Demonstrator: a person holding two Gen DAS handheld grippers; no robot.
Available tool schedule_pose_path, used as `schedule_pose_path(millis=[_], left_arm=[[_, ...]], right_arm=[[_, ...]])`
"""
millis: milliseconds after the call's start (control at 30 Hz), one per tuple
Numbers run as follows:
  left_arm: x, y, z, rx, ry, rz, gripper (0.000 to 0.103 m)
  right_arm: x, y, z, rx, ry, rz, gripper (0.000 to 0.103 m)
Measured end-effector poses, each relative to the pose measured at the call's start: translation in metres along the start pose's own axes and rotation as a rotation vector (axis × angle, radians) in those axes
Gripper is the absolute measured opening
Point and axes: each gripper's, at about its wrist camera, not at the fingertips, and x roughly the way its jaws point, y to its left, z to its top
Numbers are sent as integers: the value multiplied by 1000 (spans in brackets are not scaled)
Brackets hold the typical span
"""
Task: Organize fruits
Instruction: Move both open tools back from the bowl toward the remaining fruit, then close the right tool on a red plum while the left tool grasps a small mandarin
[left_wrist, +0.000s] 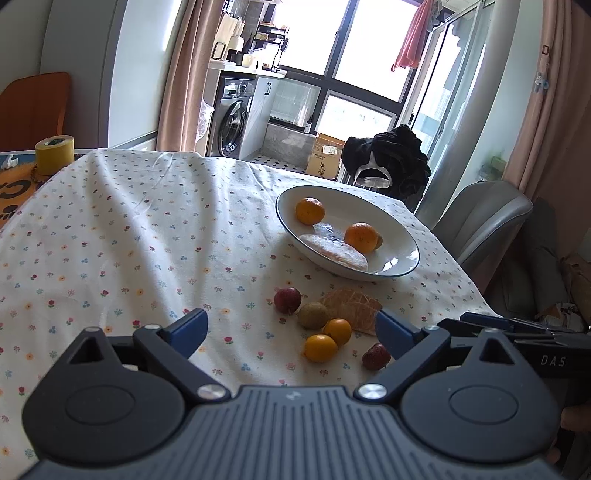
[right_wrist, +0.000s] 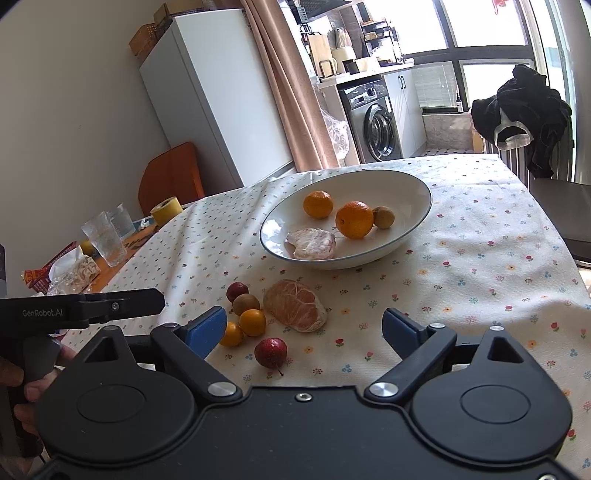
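Both grippers, left gripper (left_wrist: 291, 332) and right gripper (right_wrist: 304, 326), hover with jaws spread wide and empty above loose fruits (right_wrist: 255, 321) on the bench (right_wrist: 461, 266); beyond them a white bowl (right_wrist: 406, 184) holds two oranges (right_wrist: 354, 219).

- A table (right_wrist: 480, 236) under a cream floral tablecloth (left_wrist: 129, 236) fills the foreground.
- Behind it, large dark-framed windows (left_wrist: 354, 48) let in strong daylight.
- Pink curtains (left_wrist: 181, 74) hang on either side of the opening to a balcony nook.
- A silver front-loading washing machine (right_wrist: 376, 122) sits under a white counter beside white cabinets.
- A tall white refrigerator (right_wrist: 207, 96) stands against the plain pale wall.
- An orange chair back (right_wrist: 170, 177) rises beyond the table's far edge.
- A grey upholstered chair (left_wrist: 484, 221) stands at the table's side.
- Dark clothing (left_wrist: 391, 155) is draped over a rack.
- A red towel (left_wrist: 413, 37) hangs by the window.
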Motion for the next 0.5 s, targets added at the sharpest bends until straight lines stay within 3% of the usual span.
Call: schedule_pose_path(millis=[267,500], left_arm=[[13,0,-5,1,26,-13,83],[24,2,-8,-1,62,-24,64]], right_arm=[[14,2,-6,0,58,35,60],[30,8,-10,-14,100,71,51]])
